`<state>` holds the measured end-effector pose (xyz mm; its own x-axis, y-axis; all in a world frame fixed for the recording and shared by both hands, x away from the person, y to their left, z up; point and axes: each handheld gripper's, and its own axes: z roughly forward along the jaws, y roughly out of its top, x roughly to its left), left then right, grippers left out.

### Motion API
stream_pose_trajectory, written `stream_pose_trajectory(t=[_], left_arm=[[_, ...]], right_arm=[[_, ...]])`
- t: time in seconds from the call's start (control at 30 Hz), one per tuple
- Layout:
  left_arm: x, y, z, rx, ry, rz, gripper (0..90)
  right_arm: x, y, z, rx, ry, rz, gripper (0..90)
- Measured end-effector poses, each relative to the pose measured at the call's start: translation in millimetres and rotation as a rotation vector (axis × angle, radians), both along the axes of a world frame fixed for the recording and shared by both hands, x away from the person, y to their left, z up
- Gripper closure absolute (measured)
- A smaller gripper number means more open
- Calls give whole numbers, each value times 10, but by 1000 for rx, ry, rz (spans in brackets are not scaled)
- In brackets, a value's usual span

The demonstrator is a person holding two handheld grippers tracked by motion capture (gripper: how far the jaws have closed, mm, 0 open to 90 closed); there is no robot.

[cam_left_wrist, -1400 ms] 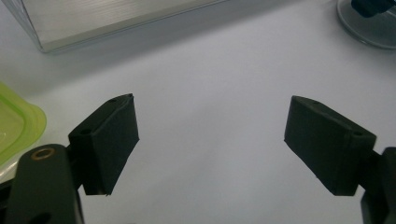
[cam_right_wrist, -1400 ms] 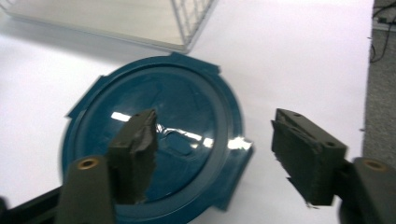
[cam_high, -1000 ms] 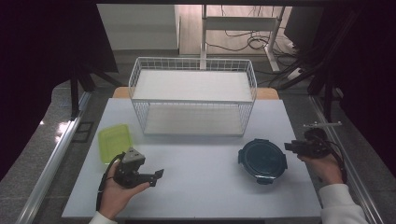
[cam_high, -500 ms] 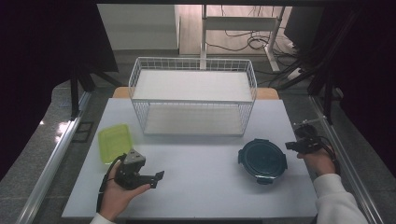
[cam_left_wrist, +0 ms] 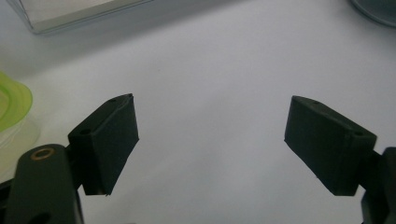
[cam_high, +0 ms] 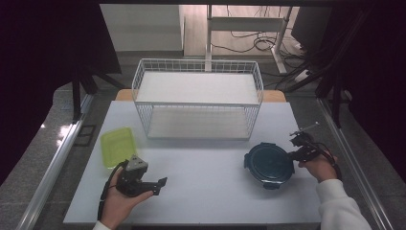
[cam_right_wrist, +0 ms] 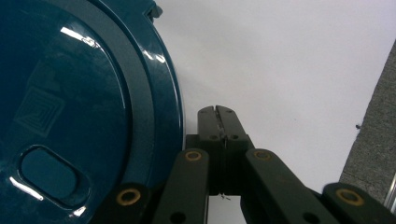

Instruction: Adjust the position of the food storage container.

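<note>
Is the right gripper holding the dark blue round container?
No, the right gripper has its jaws pressed together with nothing between them, beside the dark blue round container.

White table [cam_high: 206, 182] stood on grey speckled floor [cam_high: 48, 143]; dark curtains [cam_high: 48, 43] flanked it, cables [cam_high: 258, 43] trailed beneath a far desk [cam_high: 249, 21].

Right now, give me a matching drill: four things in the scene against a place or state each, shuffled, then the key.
Things
1. left gripper
2. right gripper
3. green container
4. wire basket

Place or state
A. at the back of the table, upright
B. jaws shut, beside the dark teal round lid
C. jaws wide open over bare tabletop
D. near the table's left edge

Pairs: 1-C, 2-B, 3-D, 4-A
</note>
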<state>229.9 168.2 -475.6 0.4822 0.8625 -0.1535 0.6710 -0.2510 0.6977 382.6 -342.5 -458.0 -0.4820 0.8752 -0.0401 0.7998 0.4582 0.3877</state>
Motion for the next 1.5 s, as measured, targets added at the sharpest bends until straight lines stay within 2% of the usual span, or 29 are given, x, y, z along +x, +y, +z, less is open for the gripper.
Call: stream_pose_trajectory(t=[0.43, 0.8, 1.03, 1.5], left_arm=[[-2, -22, -19, 3, 10, 4, 174], [2, -8, -28, -2, 14, 3, 175], [4, 4, -29, -2, 16, 4, 176], [3, 4, -29, -5, 16, 4, 177]], right_arm=[[-54, 91, 12, -3, 4, 35, 887], [-127, 387, 41, 16, 1, 100, 887], [-192, 634, -44, 12, 15, 154, 887], [-308, 967, -87, 23, 31, 209, 887]])
